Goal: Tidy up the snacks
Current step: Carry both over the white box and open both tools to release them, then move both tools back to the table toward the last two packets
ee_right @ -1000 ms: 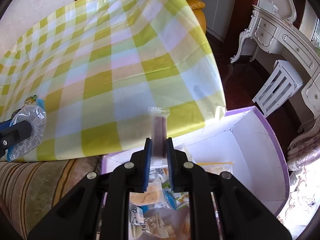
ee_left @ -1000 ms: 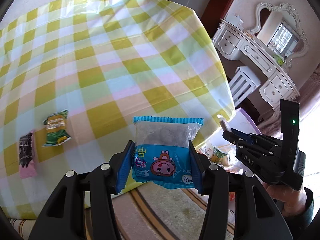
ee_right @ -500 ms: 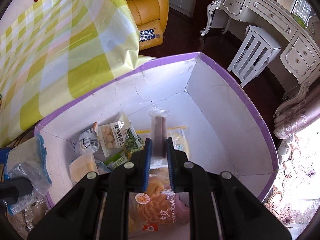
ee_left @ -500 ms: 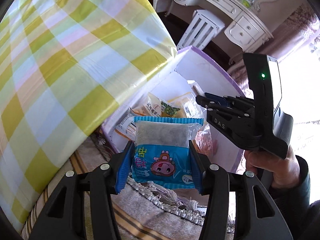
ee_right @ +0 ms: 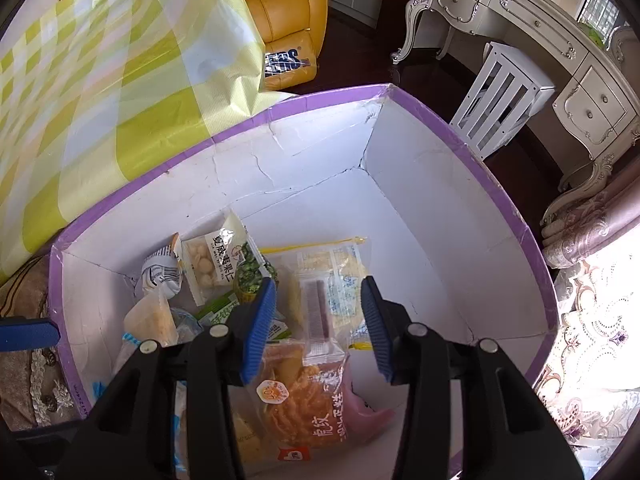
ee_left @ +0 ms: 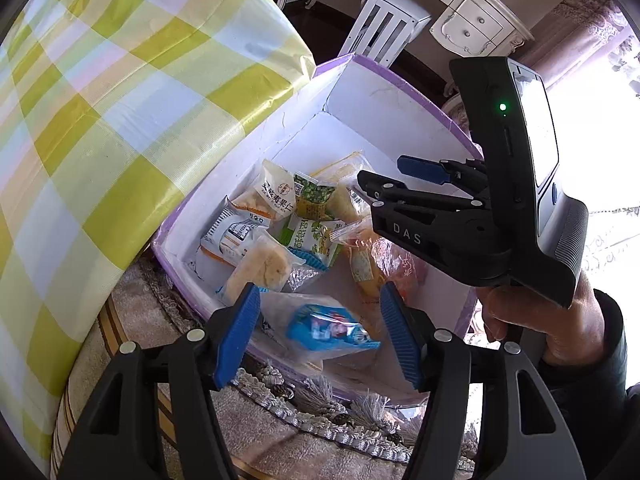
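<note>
A purple-rimmed white box (ee_left: 360, 60) holds several snack packets. My left gripper (ee_left: 318, 336) hangs over its near edge with its jaws opening. A blue packet (ee_left: 332, 326) sits loose and blurred between the blue pads (ee_left: 236, 336), which do not touch it. My right gripper (ee_right: 318, 328) points down into the box (ee_right: 328, 98), and its jaws are opening too. A thin clear-wrapped purple bar (ee_right: 316, 312) lies free below them on other packets. In the left wrist view the right gripper (ee_left: 388, 174) is over the box, held by a person's hand (ee_left: 520, 316).
A table with a yellow-green checked cloth (ee_left: 100, 100) stands left of the box and overhangs it. A fringed rug (ee_left: 280, 432) lies under the box. A white stool (ee_left: 384, 28), a white dressing table (ee_right: 520, 12) and a yellow armchair (ee_right: 288, 20) stand beyond.
Both grippers swung from the table edge to over the box and tilted down. Both then opened, letting go of the blue packet and the purple bar.
</note>
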Tool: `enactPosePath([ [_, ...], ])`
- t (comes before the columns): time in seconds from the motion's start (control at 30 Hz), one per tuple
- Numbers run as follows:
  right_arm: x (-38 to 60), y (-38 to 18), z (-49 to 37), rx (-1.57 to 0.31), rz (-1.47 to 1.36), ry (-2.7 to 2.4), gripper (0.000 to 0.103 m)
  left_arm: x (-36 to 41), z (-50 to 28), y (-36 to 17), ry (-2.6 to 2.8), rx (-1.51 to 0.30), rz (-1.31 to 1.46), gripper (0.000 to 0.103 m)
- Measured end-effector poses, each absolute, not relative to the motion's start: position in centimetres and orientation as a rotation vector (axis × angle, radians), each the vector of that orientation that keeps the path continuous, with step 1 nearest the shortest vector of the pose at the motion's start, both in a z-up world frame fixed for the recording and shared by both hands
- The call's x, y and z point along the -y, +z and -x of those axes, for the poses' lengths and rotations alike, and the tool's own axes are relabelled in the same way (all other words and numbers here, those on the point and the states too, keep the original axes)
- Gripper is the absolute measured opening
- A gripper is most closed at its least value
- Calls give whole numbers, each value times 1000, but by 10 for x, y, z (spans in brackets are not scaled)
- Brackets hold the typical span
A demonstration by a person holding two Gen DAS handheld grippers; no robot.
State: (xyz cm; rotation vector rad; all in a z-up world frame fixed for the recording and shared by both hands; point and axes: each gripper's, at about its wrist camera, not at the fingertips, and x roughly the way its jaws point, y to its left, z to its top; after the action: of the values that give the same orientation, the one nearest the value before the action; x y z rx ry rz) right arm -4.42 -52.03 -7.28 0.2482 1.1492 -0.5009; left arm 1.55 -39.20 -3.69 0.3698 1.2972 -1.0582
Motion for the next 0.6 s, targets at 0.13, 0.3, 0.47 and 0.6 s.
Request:
enactPosePath([
  [0.13,516,-63,42,-1130,-256,-493,67,385,-18,-31,-1044,-1268,-333,67],
  [0.3,502,-45,35,-1095,-261,-457,76,369,-22,-19,-997,-1215,-285,67],
  [0.47,485,-28,21,-1059,-282,-398,77,341,-34,-5,-908,-1143,-238,67],
  [0.6,464,-14,7,-1036,-289,-341,77,308,-47,6,-817,-1089,-181,67],
])
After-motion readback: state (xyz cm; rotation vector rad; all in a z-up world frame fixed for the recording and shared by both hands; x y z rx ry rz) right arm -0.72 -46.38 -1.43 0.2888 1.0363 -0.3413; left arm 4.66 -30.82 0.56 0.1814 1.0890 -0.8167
